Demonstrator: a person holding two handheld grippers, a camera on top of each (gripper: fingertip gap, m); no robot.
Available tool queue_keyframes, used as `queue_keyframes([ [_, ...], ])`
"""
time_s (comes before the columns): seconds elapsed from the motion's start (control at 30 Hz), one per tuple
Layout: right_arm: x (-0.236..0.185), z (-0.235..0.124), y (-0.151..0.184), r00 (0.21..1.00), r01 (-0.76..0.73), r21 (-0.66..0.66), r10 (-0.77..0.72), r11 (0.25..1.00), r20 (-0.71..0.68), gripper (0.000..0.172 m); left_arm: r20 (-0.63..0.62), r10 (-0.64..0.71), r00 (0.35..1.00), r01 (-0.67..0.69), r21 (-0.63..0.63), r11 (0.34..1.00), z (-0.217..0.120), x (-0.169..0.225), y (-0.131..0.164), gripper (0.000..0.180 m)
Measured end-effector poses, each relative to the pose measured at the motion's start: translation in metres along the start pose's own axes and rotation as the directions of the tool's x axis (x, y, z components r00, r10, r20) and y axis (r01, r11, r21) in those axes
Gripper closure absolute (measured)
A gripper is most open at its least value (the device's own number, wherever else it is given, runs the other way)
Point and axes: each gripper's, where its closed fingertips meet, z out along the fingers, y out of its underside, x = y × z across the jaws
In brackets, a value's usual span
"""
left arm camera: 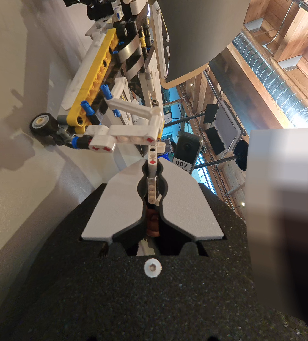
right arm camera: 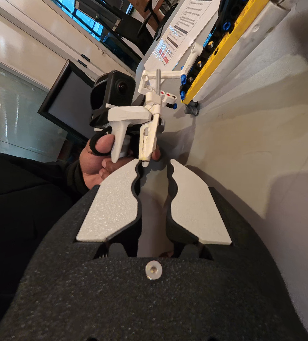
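Left tool (left arm camera: 152,166): clenched on thin white beam (left arm camera: 152,175) beside yellow toy model (left arm camera: 96,83).
Right tool (right arm camera: 154,166): released, holding nothing, over pale surface (right arm camera: 241,166).

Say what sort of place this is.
Probably a workshop or lab in a loft-like building: a bare metal duct runs under wood ceiling beams, and a half-built toy-brick model lies on a white table.
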Motion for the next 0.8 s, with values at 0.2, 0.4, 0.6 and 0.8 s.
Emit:
queue_keyframes([
  [0.2,-0.0036,0.0029,0.001,0.999,-0.033,-0.011,0.034,0.999,0.036,0.144,-0.009,-0.007,1.0,0.007,0.013,1.0,-0.001,0.0015,0.0017,0.173],
  [0.4,-0.006,0.0047,0.0019,0.997,-0.052,-0.014,0.053,0.999,0.052,0.142,-0.016,-0.01,1.0,0.01,0.007,1.0,-0.0002,0.0033,0.0076,0.173],
  [0.6,-0.0097,0.0067,0.0024,0.992,-0.086,-0.026,0.088,0.996,0.088,0.151,-0.006,-0.021,1.0,0.021,0.023,0.999,-0.001,0.0016,0.0065,0.173],
  [0.8,-0.009,0.0051,-0.0007,0.992,-0.093,-0.006,0.093,0.996,0.086,0.16,-0.003,-0.032,0.999,0.032,0.018,0.999,0.0004,0.0002,0.0061,0.172],
])
